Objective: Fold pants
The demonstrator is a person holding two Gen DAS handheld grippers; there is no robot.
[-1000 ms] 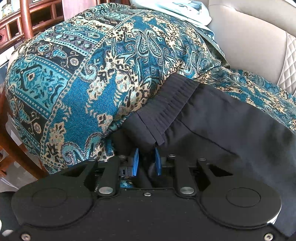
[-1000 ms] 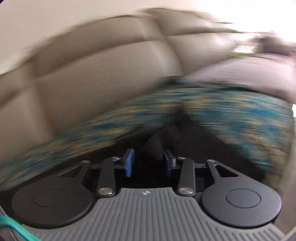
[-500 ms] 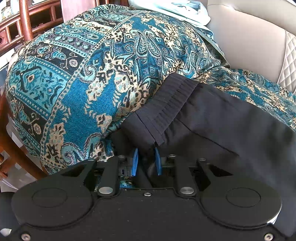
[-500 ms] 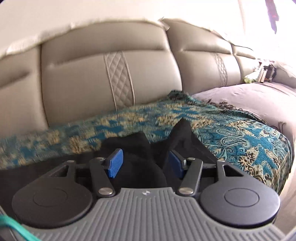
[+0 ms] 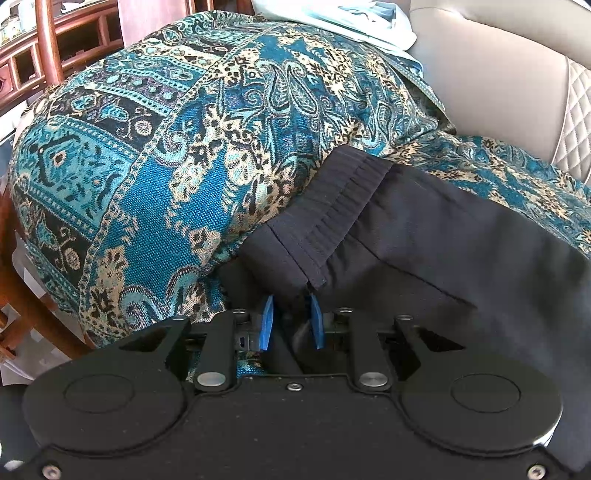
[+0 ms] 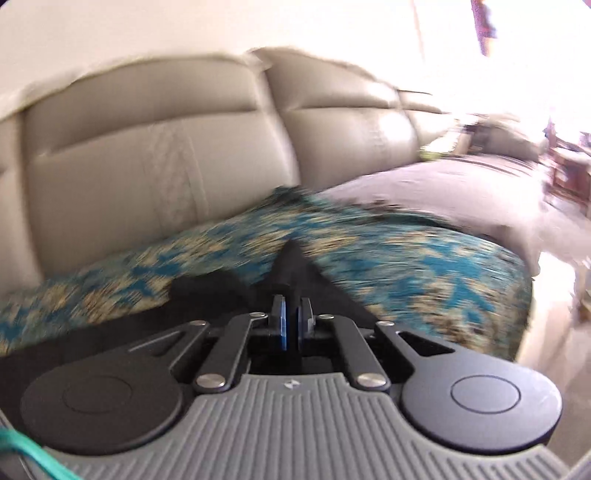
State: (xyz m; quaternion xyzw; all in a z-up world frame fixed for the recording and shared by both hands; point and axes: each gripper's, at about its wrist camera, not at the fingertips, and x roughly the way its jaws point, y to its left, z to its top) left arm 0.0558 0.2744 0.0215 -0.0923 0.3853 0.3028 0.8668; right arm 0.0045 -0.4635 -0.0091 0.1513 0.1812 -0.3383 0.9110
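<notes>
Black pants lie on a teal patterned throw over a sofa. In the left wrist view the elastic waistband points up and left. My left gripper is shut on the waistband corner, with black cloth between its blue pads. In the right wrist view, which is blurred, my right gripper is shut on a peak of the black pants, pulled up into a taut point above the throw.
The beige leather sofa back stands behind the throw. A pale garment lies on top of the throw at the back. Wooden furniture stands to the left. A grey cover lies on the far sofa seat.
My right gripper closed from open onto the pants cloth and is moving, with the view blurred. My left gripper kept its hold on the waistband and stayed in place.
</notes>
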